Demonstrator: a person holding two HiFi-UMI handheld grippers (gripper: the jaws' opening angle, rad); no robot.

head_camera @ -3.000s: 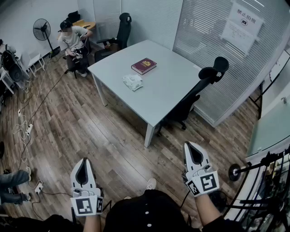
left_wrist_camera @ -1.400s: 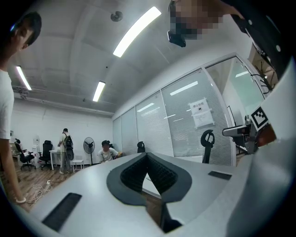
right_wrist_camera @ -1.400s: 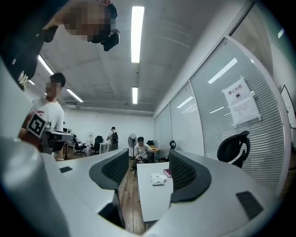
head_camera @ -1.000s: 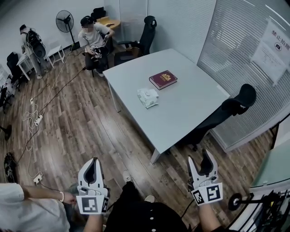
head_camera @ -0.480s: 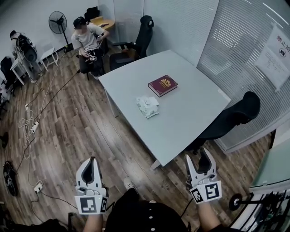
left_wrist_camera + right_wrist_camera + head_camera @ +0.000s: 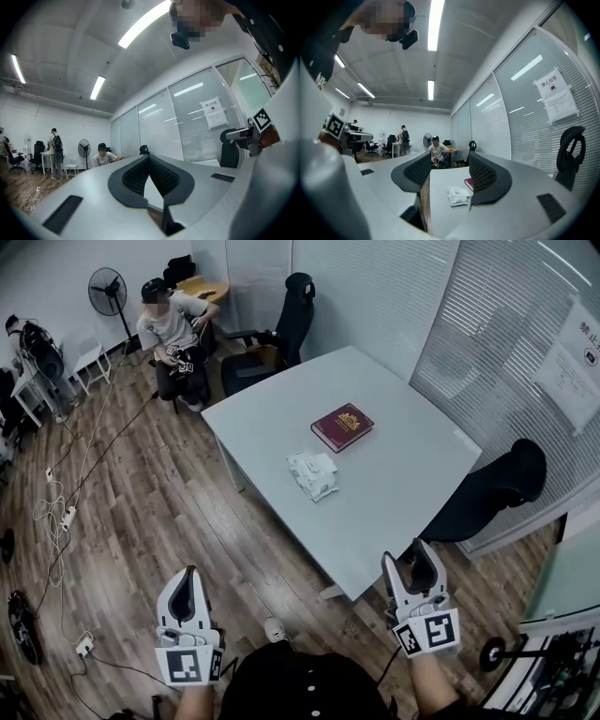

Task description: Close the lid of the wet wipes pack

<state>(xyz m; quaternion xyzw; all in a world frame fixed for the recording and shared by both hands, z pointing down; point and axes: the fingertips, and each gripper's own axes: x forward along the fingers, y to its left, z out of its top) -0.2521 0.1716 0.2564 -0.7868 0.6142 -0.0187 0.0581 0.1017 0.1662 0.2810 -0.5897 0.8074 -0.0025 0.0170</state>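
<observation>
I hold both tongs low, well short of the table (image 6: 403,493). The left tongs (image 6: 190,572) are closed and empty, and the right tongs (image 6: 412,559) are spread, presumably ready for the wet wipes pack (image 6: 314,474) lying beside the red book (image 6: 342,427).

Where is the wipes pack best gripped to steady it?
Probably the pack by its near edge, coming in low from the table's near side: it lies flat, and the book sits beyond it, so the near edge looks the freest.

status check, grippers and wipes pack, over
Left gripper shut, empty; right gripper open, empty. Wipes pack on table, not yet reached, lid state unreadable. Book beyond it, apart.
</observation>
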